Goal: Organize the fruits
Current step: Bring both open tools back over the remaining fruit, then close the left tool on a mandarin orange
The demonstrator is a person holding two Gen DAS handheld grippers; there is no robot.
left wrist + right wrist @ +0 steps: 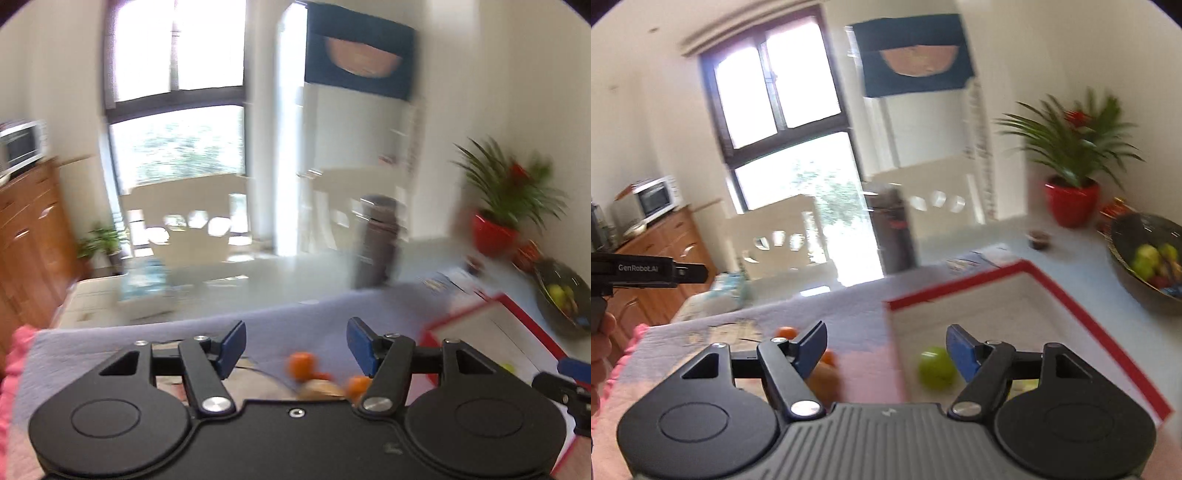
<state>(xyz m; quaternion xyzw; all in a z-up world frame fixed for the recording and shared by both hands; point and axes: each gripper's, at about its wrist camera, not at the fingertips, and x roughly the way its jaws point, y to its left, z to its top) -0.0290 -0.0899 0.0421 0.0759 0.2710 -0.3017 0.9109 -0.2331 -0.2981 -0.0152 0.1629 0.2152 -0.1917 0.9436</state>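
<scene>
My left gripper (295,349) is open and empty above a lilac cloth (295,317). Below it lie two orange fruits (302,365) and a pale brown fruit (320,388), partly hidden by the gripper body. My right gripper (886,349) is open and empty over the left wall of a white box with a red rim (1067,291). A green apple (936,366) lies inside the box. Orange fruits (786,332) lie on the cloth behind my left finger. The box also shows in the left wrist view (491,321). Both views are blurred.
A dark bowl (1123,254) of mixed fruit stands at the far right, also seen in the left wrist view (546,295). A red-potted plant (1071,199), a dark cylinder (376,243), white chairs (192,221) and a wooden cabinet (29,236) stand around.
</scene>
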